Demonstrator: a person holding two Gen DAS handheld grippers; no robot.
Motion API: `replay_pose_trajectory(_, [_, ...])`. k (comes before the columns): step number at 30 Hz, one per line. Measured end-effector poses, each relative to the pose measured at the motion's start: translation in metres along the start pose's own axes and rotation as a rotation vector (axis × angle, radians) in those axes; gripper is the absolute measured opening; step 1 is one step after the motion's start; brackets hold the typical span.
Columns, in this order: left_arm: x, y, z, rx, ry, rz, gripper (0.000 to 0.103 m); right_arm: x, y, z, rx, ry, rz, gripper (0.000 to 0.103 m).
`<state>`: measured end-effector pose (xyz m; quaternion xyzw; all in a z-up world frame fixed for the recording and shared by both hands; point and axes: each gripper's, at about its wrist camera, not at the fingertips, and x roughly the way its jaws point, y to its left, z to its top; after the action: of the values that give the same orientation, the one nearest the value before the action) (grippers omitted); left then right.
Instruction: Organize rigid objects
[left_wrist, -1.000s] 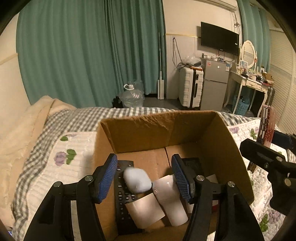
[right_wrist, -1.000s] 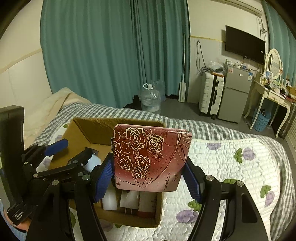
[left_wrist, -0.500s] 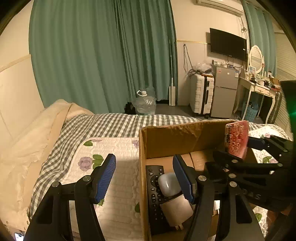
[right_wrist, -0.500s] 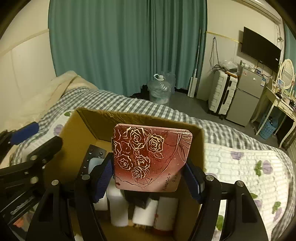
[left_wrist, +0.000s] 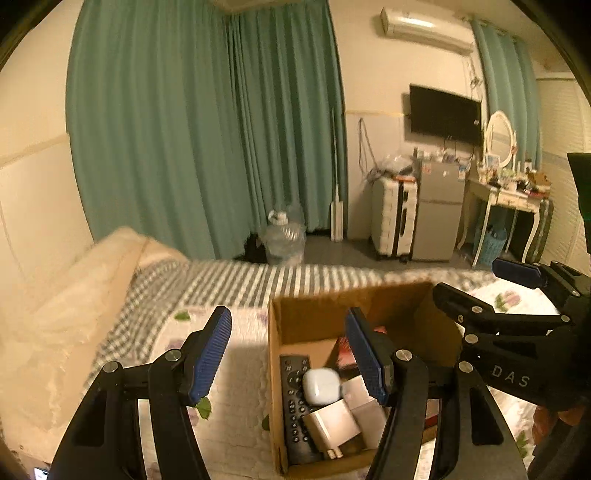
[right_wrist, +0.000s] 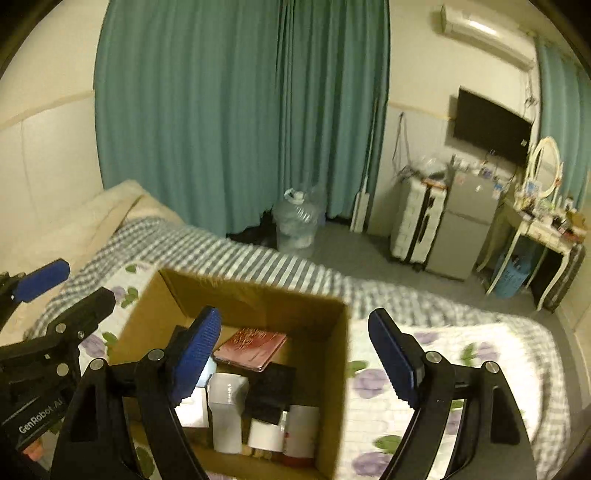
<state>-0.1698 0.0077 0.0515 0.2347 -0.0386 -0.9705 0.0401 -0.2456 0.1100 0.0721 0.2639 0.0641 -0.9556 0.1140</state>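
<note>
**Both claws spread and empty over the packed box**

The left gripper (left_wrist: 290, 349) hangs with its blue pads wide apart, holding nothing, above the left edge of the cardboard box (left_wrist: 275, 373). The right gripper (right_wrist: 301, 356) is likewise spread and empty over the box's right wall. Inside lie a black remote (left_wrist: 293, 398), a pale earbud case (left_wrist: 320, 382) resting on it, white containers (right_wrist: 227, 417), and, farther back, the red rose-patterned case (right_wrist: 251, 349) lying flat. The box sits on the flowered quilt (right_wrist: 461, 354). Beyond stand a water jug (right_wrist: 297, 223) and green curtains (right_wrist: 240, 110).
</note>
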Motion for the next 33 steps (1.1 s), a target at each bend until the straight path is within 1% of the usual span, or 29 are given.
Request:
replay_pose_trajectory(2, [-0.027, -0.003, 0.012, 0.0, -0.052, -0.004, 0.067, -0.025, -0.003, 0.008, 0.004, -0.032, -0.014, 0.084])
replay_pose_trajectory(3, [-0.04, -0.004, 0.017, -0.001, -0.077, -0.006, 0.071, -0.042, -0.006, 0.012, 0.009, -0.053, -0.023, 0.088])
replay_pose_trajectory(4, [-0.054, -0.004, 0.021, -0.002, -0.103, -0.005, 0.073, -0.057, -0.008, 0.015, 0.013, -0.074, -0.03, 0.09])
replay_pose_trajectory(7, [-0.093, -0.004, 0.032, -0.002, -0.181, 0.003, 0.075, -0.104, -0.012, 0.023, 0.016, -0.136, -0.047, 0.096])
replay_pose_trajectory(8, [-0.103, -0.004, 0.035, 0.001, -0.195, -0.001, 0.075, -0.113, -0.012, 0.025, 0.013, -0.148, -0.051, 0.097])
replay_pose_trajectory(9, [-0.112, -0.004, 0.037, 0.002, -0.207, 0.0, 0.075, -0.128, -0.012, 0.026, 0.01, -0.168, -0.063, 0.101])
replay_pose_trajectory(10, [-0.125, -0.005, 0.039, 0.002, -0.22, 0.003, 0.075, -0.139, -0.011, 0.027, 0.011, -0.183, -0.073, 0.103])
replay_pose_trajectory(13, [-0.148, -0.003, 0.035, -0.002, -0.234, 0.003, 0.075, -0.17, -0.012, 0.026, 0.025, -0.229, -0.077, 0.103])
replay_pose_trajectory(15, [-0.158, -0.003, 0.027, 0.009, -0.223, 0.032, 0.075, -0.185, -0.012, 0.021, 0.038, -0.244, -0.075, 0.103])
replay_pose_trajectory(17, [-0.167, -0.003, 0.014, 0.018, -0.221, 0.04, 0.075, -0.196, -0.012, 0.012, 0.041, -0.26, -0.071, 0.103])
replay_pose_trajectory(22, [-0.164, 0.004, -0.013, -0.006, -0.192, 0.036, 0.075, -0.199, -0.013, -0.011, 0.058, -0.285, -0.041, 0.103])
replay_pose_trajectory(24, [-0.159, 0.005, -0.023, -0.012, -0.182, 0.034, 0.075, -0.192, -0.015, -0.025, 0.087, -0.289, -0.021, 0.103])
replay_pose_trajectory(26, [-0.152, 0.005, -0.035, -0.026, -0.185, 0.039, 0.075, -0.182, -0.015, -0.041, 0.107, -0.293, -0.018, 0.103])
replay_pose_trajectory(27, [-0.147, 0.002, -0.041, -0.016, -0.177, 0.034, 0.075, -0.175, -0.014, -0.051, 0.111, -0.301, -0.032, 0.103])
replay_pose_trajectory(29, [-0.137, -0.005, -0.052, 0.01, -0.148, 0.017, 0.075, -0.161, -0.01, -0.066, 0.086, -0.29, -0.06, 0.103])
replay_pose_trajectory(30, [-0.135, -0.006, -0.056, 0.015, -0.145, 0.021, 0.075, -0.153, -0.007, -0.073, 0.07, -0.271, -0.064, 0.103])
replay_pose_trajectory(33, [-0.125, -0.014, -0.065, 0.029, -0.133, 0.038, 0.075, -0.137, -0.008, -0.083, 0.08, -0.231, -0.047, 0.103])
